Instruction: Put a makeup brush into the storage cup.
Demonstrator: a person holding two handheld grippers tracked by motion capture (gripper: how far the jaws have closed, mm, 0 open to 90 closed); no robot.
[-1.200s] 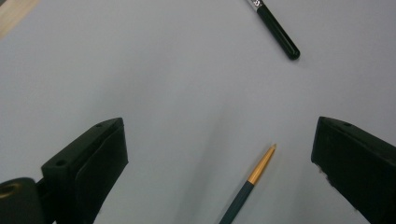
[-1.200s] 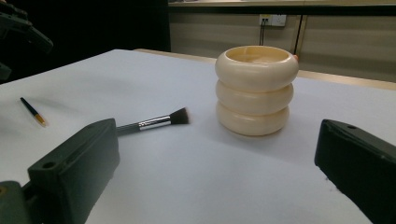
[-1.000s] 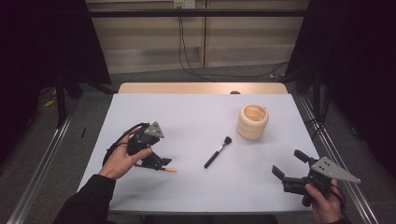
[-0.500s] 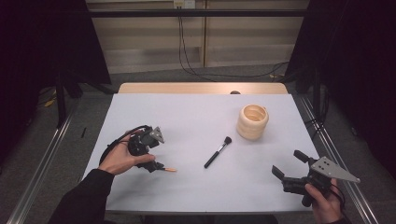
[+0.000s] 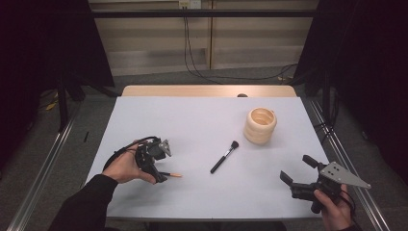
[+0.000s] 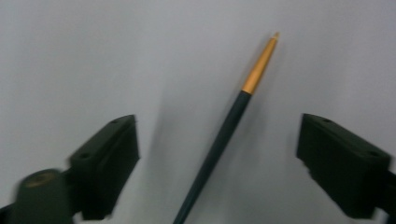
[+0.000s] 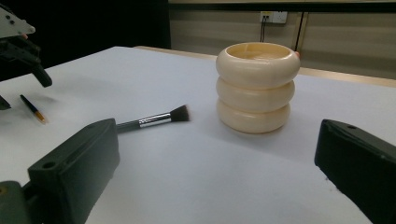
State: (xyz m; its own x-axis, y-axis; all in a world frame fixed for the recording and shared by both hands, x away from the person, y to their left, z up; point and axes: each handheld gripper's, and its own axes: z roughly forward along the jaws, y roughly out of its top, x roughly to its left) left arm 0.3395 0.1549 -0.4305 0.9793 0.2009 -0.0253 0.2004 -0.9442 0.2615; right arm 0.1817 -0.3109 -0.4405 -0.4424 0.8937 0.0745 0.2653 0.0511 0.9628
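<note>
**Left fingers closing around slim pencil, right gripper idling at tabletop edge**

Far left on the white tabletop (image 5: 202,120): I am watching the left hand (image 5: 124,166) tipping the left gripper (image 5: 161,177) down over a slim pencil (image 6: 223,133). The pencil has a dark shaft and a gold-orange tip, and it is lying flat on the tabletop near the front left corner. In the left gripper view it is running diagonally up between the two fingers (image 6: 109,165), gold end pointing away. The fingers have just been closing in, but I am still seeing bare tabletop on both sides of the shaft, so they are not yet pressing on it; nothing is grasped.

Moving toward the middle: a makeup brush (image 5: 224,157) with a black handle, silver ferrule and dark bristles is lying flat, well apart from the pencil, bristle end pointing toward the holder.

Right of centre: a cream ribbed holder (image 5: 260,125) is standing upright, near the brush's bristles but not touching them.

Far right, at the front edge: the right hand (image 5: 334,211) is holding the right gripper (image 5: 298,169) with its fingers (image 7: 77,170) released and spread wide, aiming across toward the brush and holder, nothing between them.
</note>
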